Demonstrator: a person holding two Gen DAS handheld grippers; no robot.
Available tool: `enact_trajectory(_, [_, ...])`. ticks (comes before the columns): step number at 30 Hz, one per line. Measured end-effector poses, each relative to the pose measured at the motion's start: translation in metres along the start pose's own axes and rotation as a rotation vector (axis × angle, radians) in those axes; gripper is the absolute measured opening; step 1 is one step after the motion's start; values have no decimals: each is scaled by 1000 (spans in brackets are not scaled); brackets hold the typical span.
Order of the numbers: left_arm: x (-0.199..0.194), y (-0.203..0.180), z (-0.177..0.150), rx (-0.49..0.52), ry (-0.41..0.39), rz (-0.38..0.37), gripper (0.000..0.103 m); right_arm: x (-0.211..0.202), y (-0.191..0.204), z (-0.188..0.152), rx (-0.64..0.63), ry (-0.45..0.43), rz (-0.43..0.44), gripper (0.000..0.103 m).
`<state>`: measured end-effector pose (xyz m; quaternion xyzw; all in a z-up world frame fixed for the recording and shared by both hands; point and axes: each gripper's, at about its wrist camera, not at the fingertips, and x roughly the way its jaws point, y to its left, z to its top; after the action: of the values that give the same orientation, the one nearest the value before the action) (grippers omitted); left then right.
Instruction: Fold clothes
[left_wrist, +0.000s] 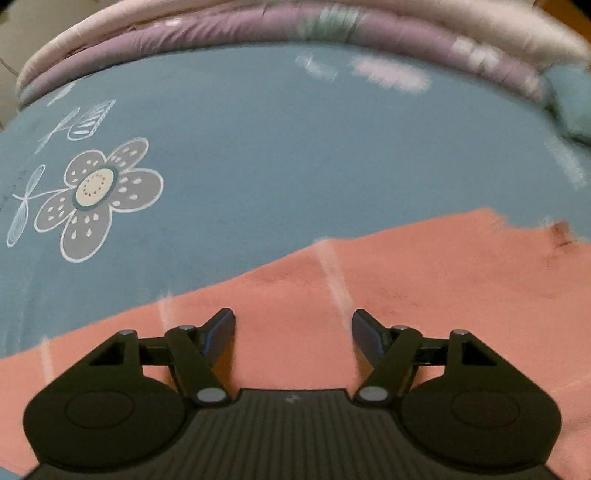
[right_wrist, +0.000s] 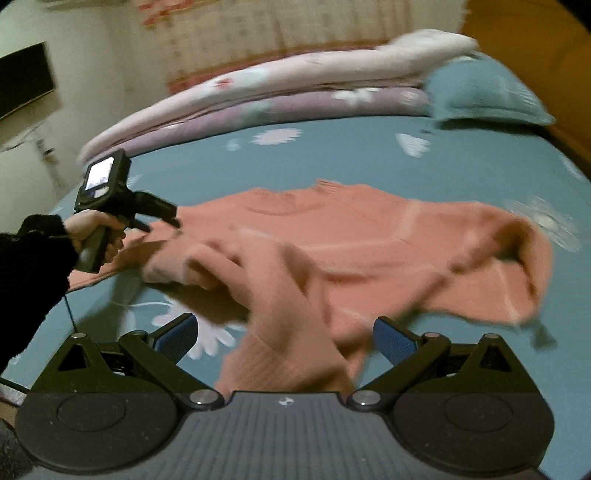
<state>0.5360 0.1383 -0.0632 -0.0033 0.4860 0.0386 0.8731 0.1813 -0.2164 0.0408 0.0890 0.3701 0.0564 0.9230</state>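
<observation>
A salmon-pink sweater lies spread on the blue flowered bedsheet, crumpled at its right end. One sleeve runs toward the camera and passes between the wide-apart blue pads of my right gripper, which is open; the pads do not press on it. In the left wrist view my left gripper hovers open over the flat pink knit, nothing between its fingers. The right wrist view shows that left gripper in a person's hand at the sweater's left edge.
Folded pink and lilac quilts are stacked along the bed's far side, with a teal pillow at the right against a wooden headboard. A large grey flower print marks the sheet left of the sweater. A dark screen hangs on the wall.
</observation>
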Motion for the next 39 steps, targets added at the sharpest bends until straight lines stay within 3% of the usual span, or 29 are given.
enact_trajectory(5, [25,10,30,-78,-2,6,98,-20,-18,-20,112,5,-101,103])
enact_trajectory(10, [1,15,37,-102,-49,-58,94,-25,-23,-27,141,8,-134,103])
enact_trajectory(13, [-26,9,19,-62,-59,-195,95,-21,-23,-24,130,16,-130,103])
enact_trajectory(16, [-35,-4,-4,-20,-3,-288,96,-10,-20,-19,109,31,-115,103])
enact_trajectory(19, [-20,-16,-23,40,41,-261,96,-1,-17,-18,94,53,-100,103])
enact_trajectory(23, [-3,-19,-13,42,-5,-188,99,3,-19,-23,99,73,-94,103])
enact_trajectory(28, [4,-27,4,11,10,-125,99,4,-36,-34,148,77,-116,103])
enact_trajectory(33, [-36,-29,-27,45,-23,-258,99,8,-63,-44,207,86,-152,103])
enact_trajectory(39, [-107,-38,-69,69,-93,-294,99,20,-108,-42,191,95,-284,103])
